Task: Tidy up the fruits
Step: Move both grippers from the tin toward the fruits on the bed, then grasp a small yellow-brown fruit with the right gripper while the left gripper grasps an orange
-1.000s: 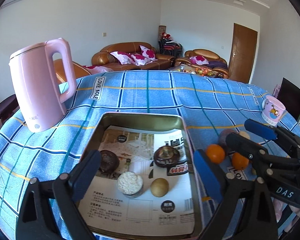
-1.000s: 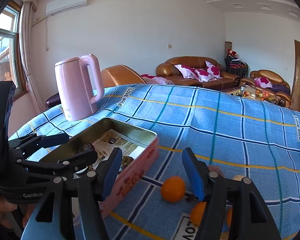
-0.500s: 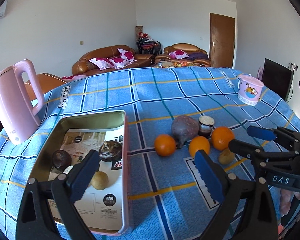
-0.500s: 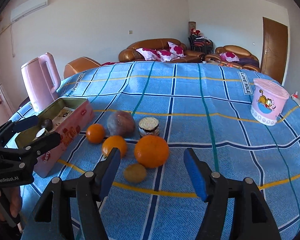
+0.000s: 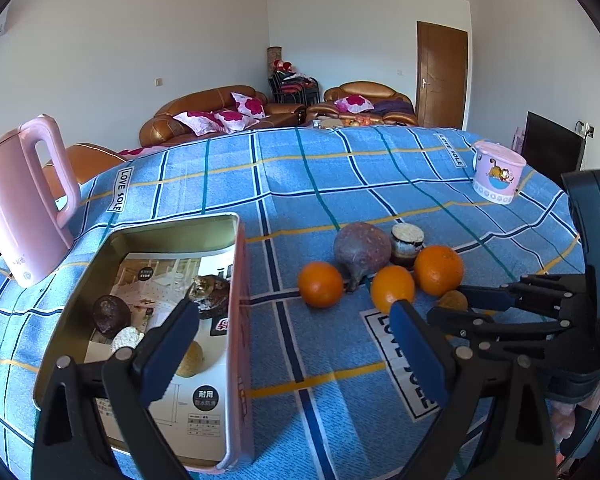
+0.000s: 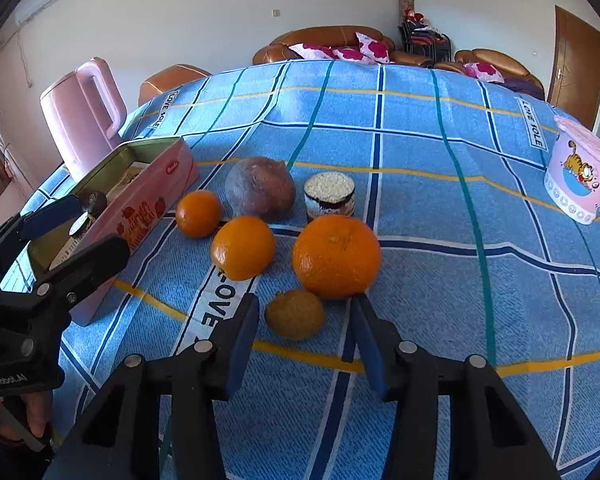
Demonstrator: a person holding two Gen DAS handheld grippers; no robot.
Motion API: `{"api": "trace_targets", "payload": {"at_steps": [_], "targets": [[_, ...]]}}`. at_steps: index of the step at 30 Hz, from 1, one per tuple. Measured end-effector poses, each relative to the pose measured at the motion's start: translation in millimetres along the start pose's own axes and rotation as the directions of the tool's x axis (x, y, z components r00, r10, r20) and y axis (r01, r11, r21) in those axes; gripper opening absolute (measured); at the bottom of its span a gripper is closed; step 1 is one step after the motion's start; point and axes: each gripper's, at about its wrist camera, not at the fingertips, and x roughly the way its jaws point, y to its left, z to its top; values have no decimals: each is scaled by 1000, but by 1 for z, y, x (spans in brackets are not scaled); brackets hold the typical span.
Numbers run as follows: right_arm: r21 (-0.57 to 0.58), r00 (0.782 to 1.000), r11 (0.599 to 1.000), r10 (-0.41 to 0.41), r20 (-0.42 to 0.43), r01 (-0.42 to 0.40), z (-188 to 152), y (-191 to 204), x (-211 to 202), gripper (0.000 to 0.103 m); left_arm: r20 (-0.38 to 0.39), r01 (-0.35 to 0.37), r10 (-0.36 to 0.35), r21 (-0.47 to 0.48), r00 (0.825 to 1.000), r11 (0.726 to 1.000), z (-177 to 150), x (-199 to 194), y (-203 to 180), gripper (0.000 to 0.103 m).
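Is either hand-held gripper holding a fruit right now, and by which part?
No. The right hand-held gripper is open, its fingers either side of the small brown fruit without closing. The left hand-held gripper is open and empty.

A worktop under a blue checked cloth [image 6: 420,152] carries a pink tin [image 6: 148,196] at its left side. Right of the tin lie three oranges [image 6: 336,256], a purple fruit [image 6: 260,188], a small brown fruit [image 6: 295,314] and a little jar [image 6: 330,196]. A pink kettle [image 6: 80,116] stands behind the tin, a pink cup [image 6: 582,178] far to its right.

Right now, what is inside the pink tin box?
The tin box holds a printed paper sheet, two dark fruits, a white-topped piece and a yellowish fruit. The left gripper partly covers them.
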Motion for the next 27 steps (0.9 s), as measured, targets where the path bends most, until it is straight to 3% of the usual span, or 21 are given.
{"api": "trace_targets", "payload": {"at_steps": [1, 2, 5, 12, 20, 27], "targets": [[-2, 1000, 1000, 2, -2, -2, 0, 0, 1, 34, 1, 3, -3, 1, 1000, 1000, 0, 0, -1, 98], [-3, 1000, 1000, 5, -1, -5, -1, 1, 0, 33, 1, 4, -4, 4, 1000, 1000, 1, 0, -2, 98], [-11, 1000, 1000, 0, 21, 1, -2, 3, -5, 32, 5, 7, -7, 10, 1000, 1000, 2, -1, -5, 98], [8, 983, 996, -87, 162, 87, 7, -1, -35, 32, -1, 26, -26, 28, 1000, 999, 10, 4, -17, 96], [66, 954, 981, -191, 232, 181, 29, -15, -38, 32, -87, 95, -92, 30, 992, 995, 13, 33, -35, 77], [84, 957, 980, -193, 214, 179, 32, -19, -22, 32, -144, 134, -128, 32, 981, 990, 13, 51, -43, 69]]}}
